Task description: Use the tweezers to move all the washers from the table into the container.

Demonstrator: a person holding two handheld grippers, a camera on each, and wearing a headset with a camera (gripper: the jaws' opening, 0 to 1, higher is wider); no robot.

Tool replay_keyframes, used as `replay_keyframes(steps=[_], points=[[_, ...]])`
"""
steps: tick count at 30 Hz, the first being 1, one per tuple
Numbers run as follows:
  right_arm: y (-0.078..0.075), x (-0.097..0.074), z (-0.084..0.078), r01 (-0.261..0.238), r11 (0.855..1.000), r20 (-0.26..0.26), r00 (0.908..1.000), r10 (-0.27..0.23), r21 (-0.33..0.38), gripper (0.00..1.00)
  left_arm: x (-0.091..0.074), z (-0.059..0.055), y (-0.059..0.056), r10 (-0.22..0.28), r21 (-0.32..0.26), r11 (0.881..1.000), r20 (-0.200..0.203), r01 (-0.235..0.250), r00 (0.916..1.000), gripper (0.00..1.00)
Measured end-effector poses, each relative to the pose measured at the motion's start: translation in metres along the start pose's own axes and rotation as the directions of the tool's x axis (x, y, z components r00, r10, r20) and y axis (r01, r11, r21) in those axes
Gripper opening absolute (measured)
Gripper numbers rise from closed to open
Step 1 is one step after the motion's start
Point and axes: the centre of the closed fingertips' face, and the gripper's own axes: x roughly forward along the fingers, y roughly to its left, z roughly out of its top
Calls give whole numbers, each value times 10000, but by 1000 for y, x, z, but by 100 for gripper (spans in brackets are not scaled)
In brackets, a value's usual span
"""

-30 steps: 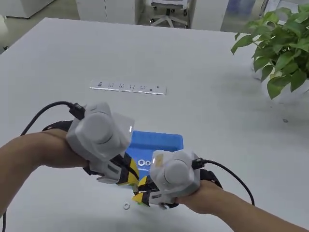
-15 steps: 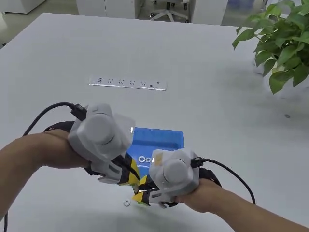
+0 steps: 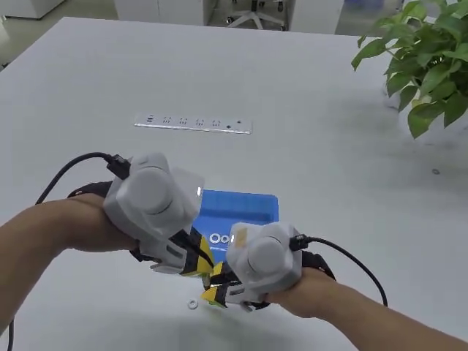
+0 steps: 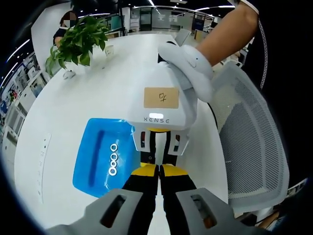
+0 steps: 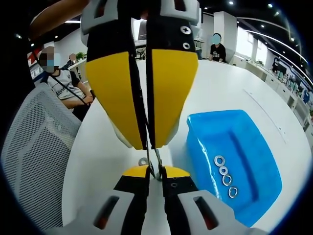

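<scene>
**Both claws meet over a loose washer beside the blue container**

The white worktop (image 3: pixel 329 183) takes up most of the head view, with a leafy plant (image 3: pixel 428 58) at its far right corner. A mesh chair (image 5: pixel 34 142) stands at the near edge of the worktop, seen in both gripper views. A power strip (image 3: pixel 194 124) lies flat farther back, well apart from the work.

The blue container (image 3: pixel 248 208) sits near the front edge, just beyond the two devices the person holds. The left claw (image 4: pixel 159 171) and the right claw (image 5: pixel 156 174) point at each other, tips almost touching, just beside the container's near side.

The left claw is closed on the tweezers (image 5: pixel 147 152), whose thin metal legs run out from between its yellow pads. The right claw is also closed, its yellow tips pinching the lower ends of those legs.

Four washers (image 5: pixel 223 170) lie in a row inside the container. One loose washer (image 5: pixel 142 161) rests on the worktop outside it, right at the tweezers' tips; whether the tips touch it cannot be told.
</scene>
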Motion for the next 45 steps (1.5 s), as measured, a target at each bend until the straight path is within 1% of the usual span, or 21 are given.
replay_keyframes(steps=[4, 9, 14, 19, 26, 34, 45], points=[[0, 0, 0, 72, 9999, -24, 10000, -72, -119, 11, 0, 0, 0, -3, 15, 10000, -2, 3, 10000, 5], [2, 0, 0, -6, 9998, -69, 10000, 4, -192, 10, 0, 1, -1, 8, 49, 10000, -38, -8, 10000, 5], [3, -3, 3, 7, 9997, -18, 10000, -7, -256, 10, -3, 3, -1, 81, 62, 9999, 10, -81, 10000, 5], [3, -9, 8, 72, 9994, 23, 10000, -71, -331, 10, -10, 9, -3, 177, 46, 9998, 137, -178, 9997, 5], [6, -19, 16, 192, 9995, 125, 9997, -189, -260, 10, -18, 18, -5, 234, 103, 9997, 308, -237, 9993, 5], [6, -32, 25, 424, 9982, 144, 9990, -418, -424, 10, -29, 28, -6, 362, 323, 9988, 347, -373, 9987, 5], [3, -49, 38, 664, 9958, 114, 9978, -658, -638, 10, -46, 43, -5, 596, 680, 9958, 343, -618, 9976, 5]])
